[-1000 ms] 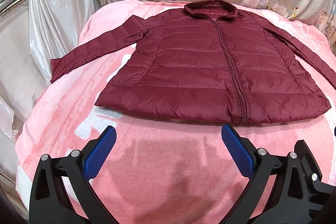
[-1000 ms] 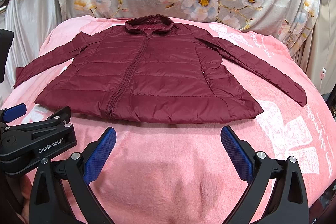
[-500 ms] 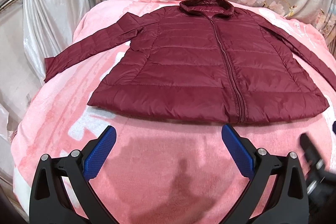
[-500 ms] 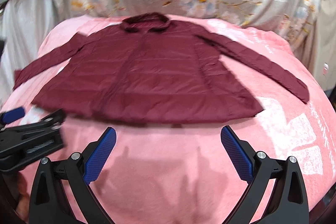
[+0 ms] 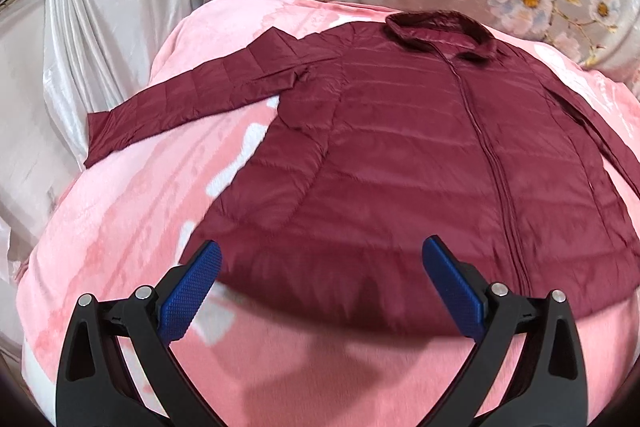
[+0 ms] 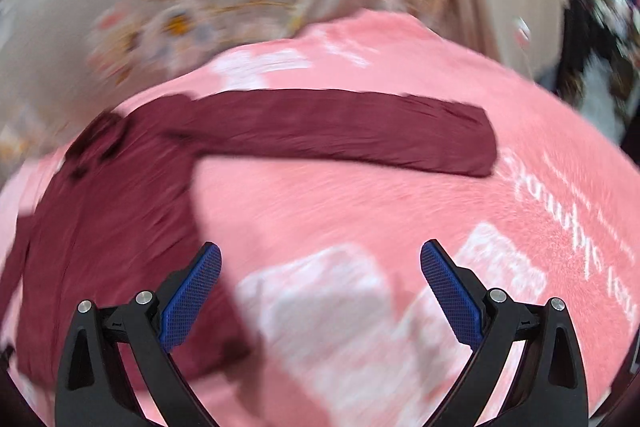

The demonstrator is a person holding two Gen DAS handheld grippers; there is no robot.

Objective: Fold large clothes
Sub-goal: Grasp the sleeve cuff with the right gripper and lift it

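Both grippers have pushed forward: the wide-open left gripper (image 5: pixel 320 291) now overhangs the near hem of the maroon quilted puffer jacket (image 5: pixel 420 155) lying flat on the pink fleece blanket (image 5: pixel 132 219), while the equally wide right gripper (image 6: pixel 320 291) has swung toward the right sleeve (image 6: pixel 340 127), which stretches crosswise ahead toward the blanket's right edge.

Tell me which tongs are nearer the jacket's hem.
Left. The left tongs hang open right over the jacket hem. The right tongs are open over the blanket, beside it.

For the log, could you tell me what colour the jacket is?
The jacket is dark maroon; the left wrist view shows it best.
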